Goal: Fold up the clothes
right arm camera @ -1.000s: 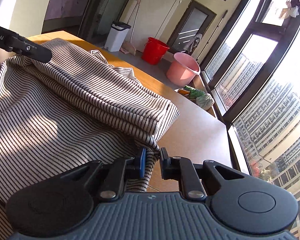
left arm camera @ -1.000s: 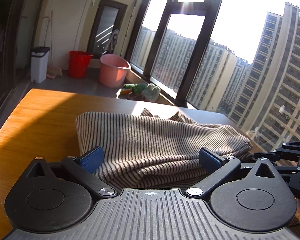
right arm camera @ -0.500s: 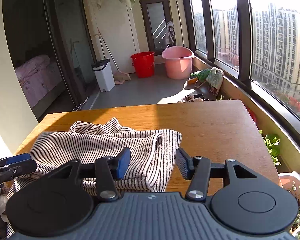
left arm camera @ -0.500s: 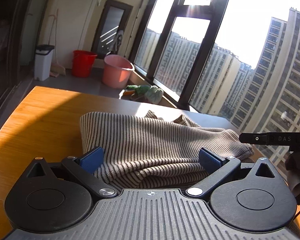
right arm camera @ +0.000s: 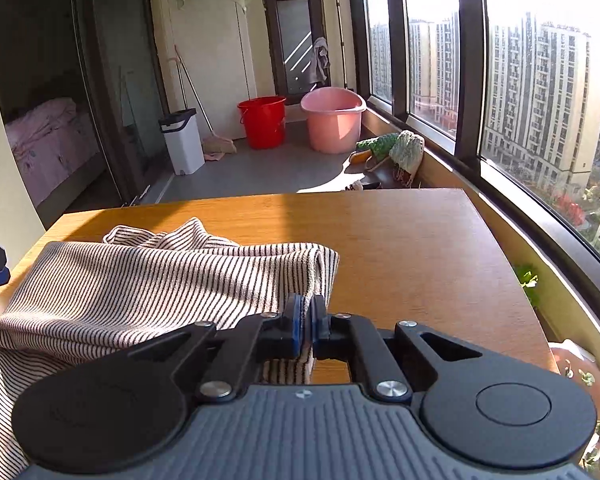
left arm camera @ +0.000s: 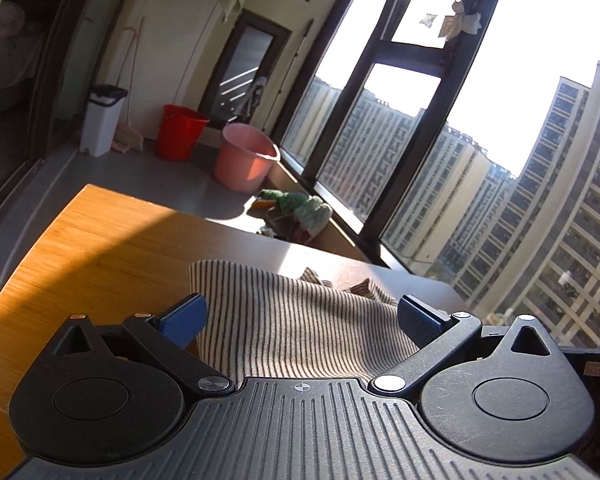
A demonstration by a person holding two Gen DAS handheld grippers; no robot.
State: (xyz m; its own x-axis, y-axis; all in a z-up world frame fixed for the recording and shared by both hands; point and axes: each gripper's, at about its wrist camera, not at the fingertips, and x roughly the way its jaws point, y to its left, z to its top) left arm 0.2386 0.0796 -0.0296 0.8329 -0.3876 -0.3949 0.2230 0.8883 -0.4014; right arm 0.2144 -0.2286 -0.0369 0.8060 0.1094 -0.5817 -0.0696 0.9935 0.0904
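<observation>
Sunlight cuts across the wooden table (right arm camera: 400,248), and the striped garment (right arm camera: 148,280) lies bunched on its near left part, folded over itself with a rumpled bit sticking up at the back. At the cloth's right edge the right gripper (right arm camera: 305,326) has its blue pads pressed together on a fold of the stripes, so the fabric is pinched between them. The left gripper (left arm camera: 300,316) sits with its fingers spread wide apart, the cloth lying between and beyond them; whether either pad touches the fabric is hard to say from this angle. Beyond the table, on the balcony floor, stand a red bucket (right arm camera: 262,120), a pink tub (right arm camera: 333,118) and a white bin (right arm camera: 182,146).
</observation>
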